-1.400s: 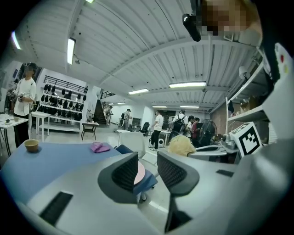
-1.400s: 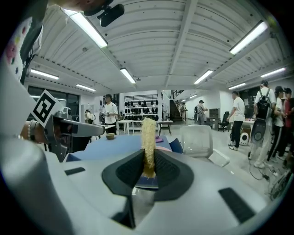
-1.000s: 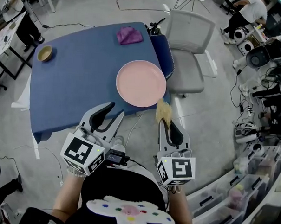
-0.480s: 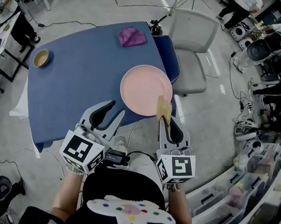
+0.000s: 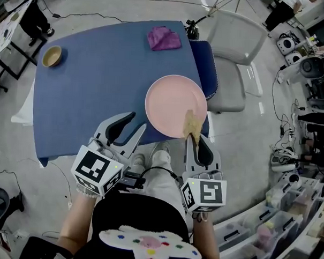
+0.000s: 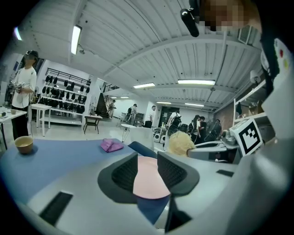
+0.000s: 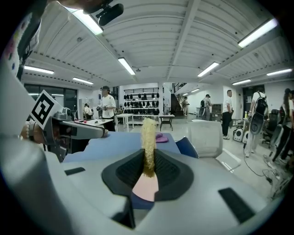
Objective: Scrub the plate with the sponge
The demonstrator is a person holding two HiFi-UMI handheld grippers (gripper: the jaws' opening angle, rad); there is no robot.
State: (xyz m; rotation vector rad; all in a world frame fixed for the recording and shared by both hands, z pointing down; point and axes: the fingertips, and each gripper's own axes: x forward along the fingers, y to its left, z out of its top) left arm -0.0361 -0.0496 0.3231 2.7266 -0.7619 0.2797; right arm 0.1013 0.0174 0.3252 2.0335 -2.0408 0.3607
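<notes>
The right gripper [image 5: 194, 137] was clamped narrowly on the yellow sponge [image 5: 191, 124]. In the right gripper view the sponge [image 7: 148, 135] stood upright, squeezed thin between the two dark pads of the right gripper [image 7: 148, 161], with its frayed top rising well above them. From the head view the sponge lay over the near right part of the pink plate [image 5: 171, 102], at its rim; whether it touched the plate could not be told. The left gripper [image 5: 133, 123] was moderately open and held nothing. In its own view only the plate [image 6: 148, 180] showed in the gap between the jaws of the left gripper [image 6: 147, 159]. It hung over the near edge of the bench [image 5: 100, 80], just left of the plate and apart from it. The plate sat at the near right corner of the blue-covered bench, flat and bare. Farther back on the bench lay a crumpled purple cloth [image 5: 164, 38], and a small tan bowl [image 5: 51, 56] stood near the far left edge, both well apart from the plate. A grey chair [image 5: 235, 43] stood just beyond the right side of the bench.
</notes>
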